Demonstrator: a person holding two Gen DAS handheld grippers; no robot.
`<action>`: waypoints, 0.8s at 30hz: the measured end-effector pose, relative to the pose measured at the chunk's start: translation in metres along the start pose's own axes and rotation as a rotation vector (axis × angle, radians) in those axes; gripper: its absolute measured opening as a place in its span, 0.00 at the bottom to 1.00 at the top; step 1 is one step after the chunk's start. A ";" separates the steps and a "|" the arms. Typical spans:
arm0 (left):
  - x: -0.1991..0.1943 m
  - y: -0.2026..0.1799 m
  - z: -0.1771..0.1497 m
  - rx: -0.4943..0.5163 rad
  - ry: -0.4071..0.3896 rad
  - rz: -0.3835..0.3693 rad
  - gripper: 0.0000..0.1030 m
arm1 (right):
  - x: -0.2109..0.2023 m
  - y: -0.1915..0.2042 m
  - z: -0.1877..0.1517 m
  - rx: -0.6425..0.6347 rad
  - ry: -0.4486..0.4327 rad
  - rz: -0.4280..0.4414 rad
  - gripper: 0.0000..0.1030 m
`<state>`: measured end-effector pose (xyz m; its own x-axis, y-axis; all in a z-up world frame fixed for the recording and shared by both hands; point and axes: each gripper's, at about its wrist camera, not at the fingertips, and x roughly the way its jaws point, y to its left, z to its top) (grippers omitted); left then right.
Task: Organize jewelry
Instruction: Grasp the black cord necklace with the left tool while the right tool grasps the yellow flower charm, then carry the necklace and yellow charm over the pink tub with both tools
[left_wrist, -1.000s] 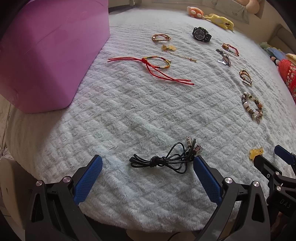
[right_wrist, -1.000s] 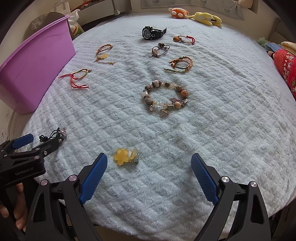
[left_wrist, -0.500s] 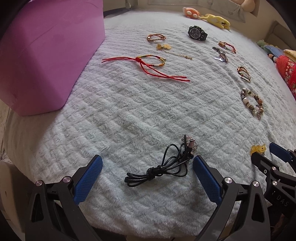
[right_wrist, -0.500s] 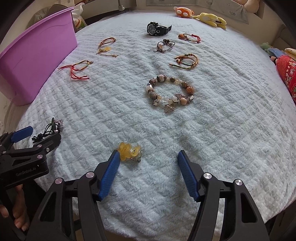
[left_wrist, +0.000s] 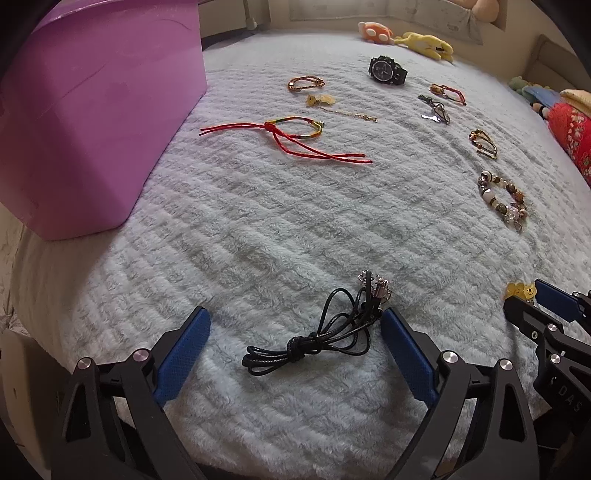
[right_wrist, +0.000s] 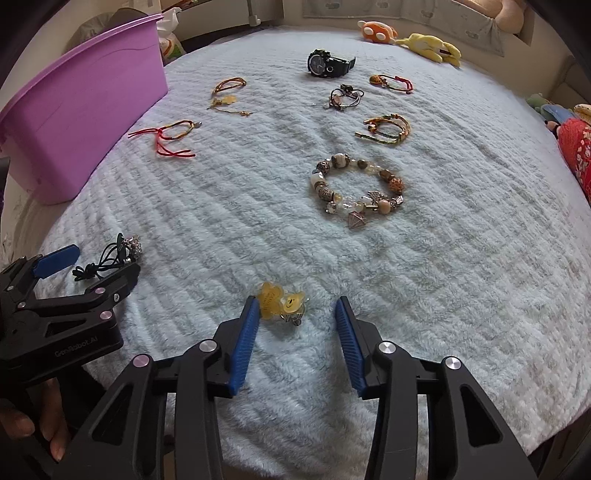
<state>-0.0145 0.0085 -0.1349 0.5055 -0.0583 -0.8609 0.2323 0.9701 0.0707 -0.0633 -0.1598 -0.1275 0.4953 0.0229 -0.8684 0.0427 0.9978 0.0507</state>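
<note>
A black cord necklace (left_wrist: 317, 334) with a small metal charm lies on the pale blue fleece blanket (left_wrist: 295, 221). My left gripper (left_wrist: 294, 315) straddles it, jaws wide and closing slowly, neither pad on the cord. The right wrist view shows a yellow flower-and-smiley charm (right_wrist: 280, 301) lying between the fingers of my right gripper (right_wrist: 297, 302). Those jaws are closing. The left pad is right at the charm and the right pad stands clear of it. Each gripper also shows in the other's view: the left gripper (right_wrist: 88, 267) by the cord (right_wrist: 99, 264), the right gripper (left_wrist: 532, 299) by the charm (left_wrist: 519, 290).
A purple plastic bin (left_wrist: 92, 122) stands at the left edge of the bed. Farther off lie a red string bracelet (left_wrist: 291, 133), a black watch (left_wrist: 386, 70), a beaded bracelet (right_wrist: 356, 186) and several smaller bracelets. Plush toys (left_wrist: 424, 42) line the far side, and a red cushion (left_wrist: 570, 129) sits at the right.
The right gripper's jaws have narrowed by about half around the yellow charm. The left jaws have narrowed slightly over the black cord. Neither hand has shifted much.
</note>
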 end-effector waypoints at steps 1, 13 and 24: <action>-0.002 -0.003 -0.001 0.008 -0.002 0.003 0.80 | 0.000 0.001 0.000 -0.004 -0.003 -0.002 0.37; -0.012 -0.018 0.000 0.056 -0.027 -0.033 0.24 | -0.007 -0.004 0.000 0.032 -0.014 0.061 0.13; -0.018 0.014 0.005 -0.072 -0.013 -0.146 0.14 | -0.016 -0.014 0.003 0.085 -0.006 0.101 0.13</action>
<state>-0.0165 0.0225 -0.1159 0.4818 -0.2031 -0.8524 0.2445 0.9653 -0.0918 -0.0693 -0.1739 -0.1125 0.5063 0.1225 -0.8536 0.0658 0.9815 0.1799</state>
